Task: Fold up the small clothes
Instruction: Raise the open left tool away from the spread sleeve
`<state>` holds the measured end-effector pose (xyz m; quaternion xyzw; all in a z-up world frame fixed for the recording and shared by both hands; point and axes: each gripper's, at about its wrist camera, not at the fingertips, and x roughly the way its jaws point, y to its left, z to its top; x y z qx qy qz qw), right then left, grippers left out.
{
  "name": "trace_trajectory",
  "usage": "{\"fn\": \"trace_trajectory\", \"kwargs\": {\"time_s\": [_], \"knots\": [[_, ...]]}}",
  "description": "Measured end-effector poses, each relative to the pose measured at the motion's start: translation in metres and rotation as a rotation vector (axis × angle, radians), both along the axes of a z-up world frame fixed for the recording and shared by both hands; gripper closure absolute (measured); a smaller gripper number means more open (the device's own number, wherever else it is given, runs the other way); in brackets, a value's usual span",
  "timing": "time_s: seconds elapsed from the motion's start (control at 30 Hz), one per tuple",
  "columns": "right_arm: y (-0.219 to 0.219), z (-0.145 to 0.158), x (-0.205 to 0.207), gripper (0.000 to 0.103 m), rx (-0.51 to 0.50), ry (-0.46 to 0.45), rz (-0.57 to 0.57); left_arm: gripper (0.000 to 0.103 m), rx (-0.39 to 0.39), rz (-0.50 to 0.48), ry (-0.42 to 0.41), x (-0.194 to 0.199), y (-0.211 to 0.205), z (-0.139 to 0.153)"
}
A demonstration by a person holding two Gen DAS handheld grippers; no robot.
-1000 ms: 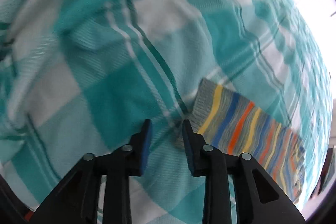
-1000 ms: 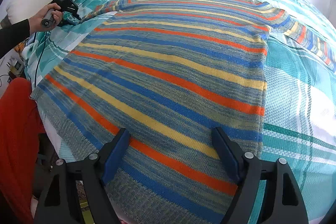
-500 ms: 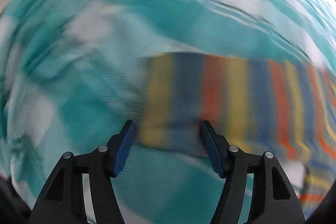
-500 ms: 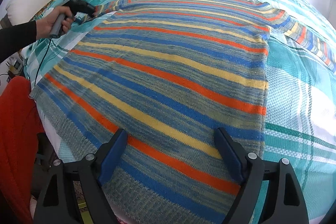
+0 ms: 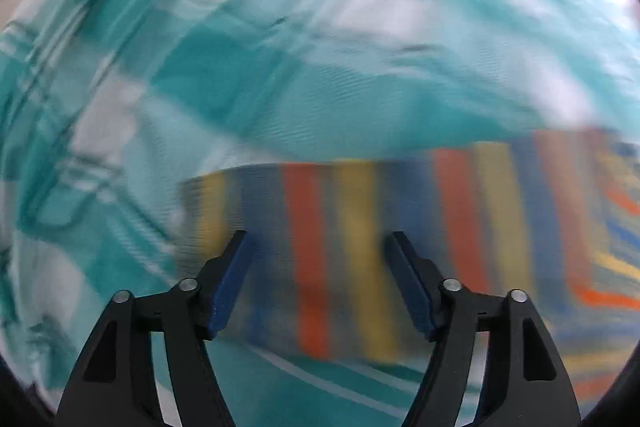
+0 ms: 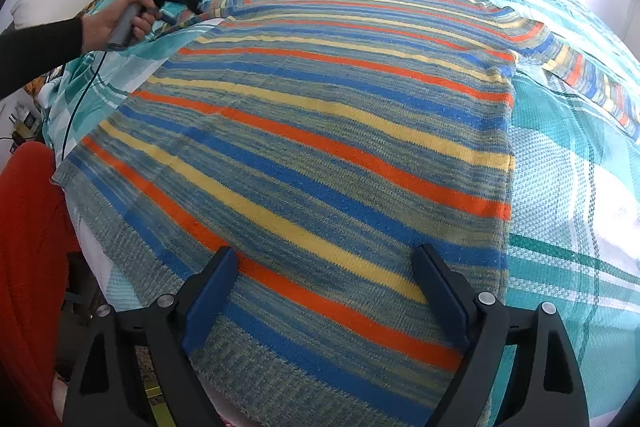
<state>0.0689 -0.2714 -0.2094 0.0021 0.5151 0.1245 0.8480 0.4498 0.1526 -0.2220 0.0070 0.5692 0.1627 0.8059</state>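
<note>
Black sleeve [image 6: 40, 39]; black gripper [image 6: 324, 291] with blue-padded jaws, silver screws.

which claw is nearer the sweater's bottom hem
Right. The right claw hovers over the striped sweater's hem, jaws opening; the left claw, also opening, is at its far sleeve.

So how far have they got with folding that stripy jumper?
Barely started. Done: the striped jumper lies spread flat on the teal checked bedspread, with no fold showing. In hand: the left tongs are opening over the left sleeve, not yet pinching it; the right tongs hover over the hem, also opening and gripping nothing. Left: both sleeves and the body still need folding.
</note>
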Motion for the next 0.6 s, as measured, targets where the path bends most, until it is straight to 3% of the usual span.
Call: {"fn": "trace_trajectory", "kwargs": {"time_s": [0.1, 0.17, 0.33, 0.47, 0.6], "knots": [[0.0, 0.0, 0.0, 0.014, 0.0, -0.001, 0.0, 0.017, -0.073, 0.199, -0.016, -0.002, 0.042, 0.005], [0.0, 0.0, -0.001, 0.014, 0.0, -0.001, 0.002, 0.024, -0.084, 0.185, -0.017, -0.007, 0.048, 0.014], [-0.001, 0.003, 0.002, 0.014, 0.005, 0.014, 0.006, 0.024, -0.112, -0.053, -0.073, -0.065, 0.014, 0.054], [-0.004, 0.016, 0.0, 0.014, 0.002, 0.049, -0.027, 0.019, -0.182, -0.318, -0.091, -0.152, -0.05, 0.077], [-0.004, 0.04, -0.017, 0.014, 0.059, 0.03, -0.065, 0.016, -0.222, -0.535, -0.056, -0.255, -0.133, 0.069]]}}
